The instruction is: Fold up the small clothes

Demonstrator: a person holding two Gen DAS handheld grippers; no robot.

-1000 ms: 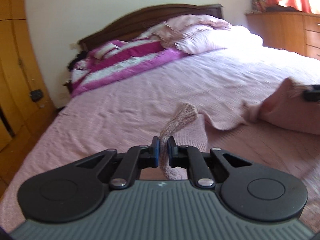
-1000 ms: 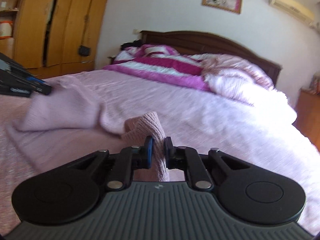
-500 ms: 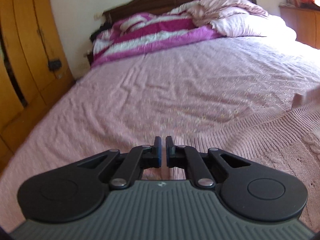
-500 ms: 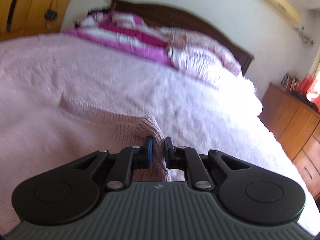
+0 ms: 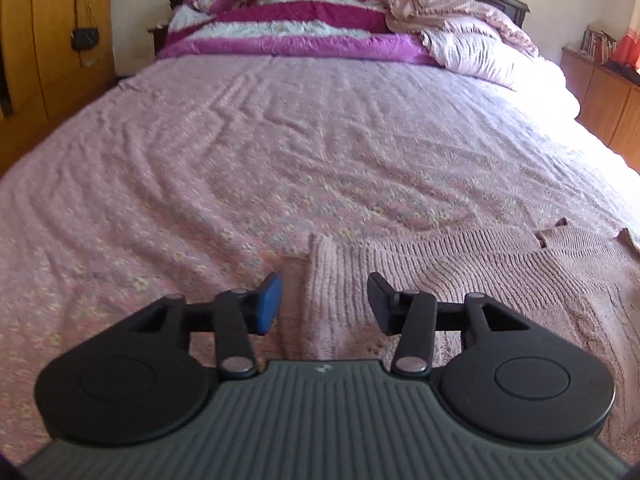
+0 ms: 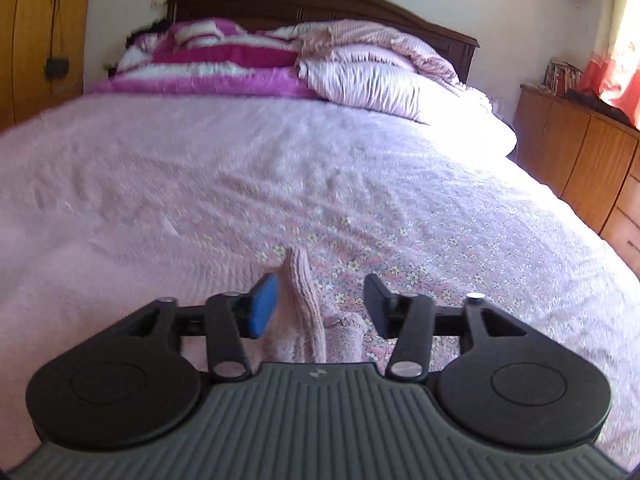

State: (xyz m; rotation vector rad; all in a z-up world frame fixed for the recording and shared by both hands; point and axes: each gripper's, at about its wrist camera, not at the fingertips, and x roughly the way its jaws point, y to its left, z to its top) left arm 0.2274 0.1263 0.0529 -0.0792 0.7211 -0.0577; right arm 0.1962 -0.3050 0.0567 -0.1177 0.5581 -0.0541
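Both tools, left (image 5: 323,303) and right (image 6: 320,306), spread apart above the pink knit garment (image 5: 460,276) on the bed (image 5: 280,140), gripping nothing.

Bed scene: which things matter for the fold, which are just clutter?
Job:
pink knit garment, lying on the bedspread
left gripper, open
right gripper, open

Lying about:
striped blanket
pillow
wardrobe
dresser

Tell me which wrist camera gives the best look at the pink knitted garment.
The left wrist view: the pink knitted garment lies spread flat on the bedspread, its ribbed edge and corner plain. The right wrist view shows only a raised fold of it between the open fingers.
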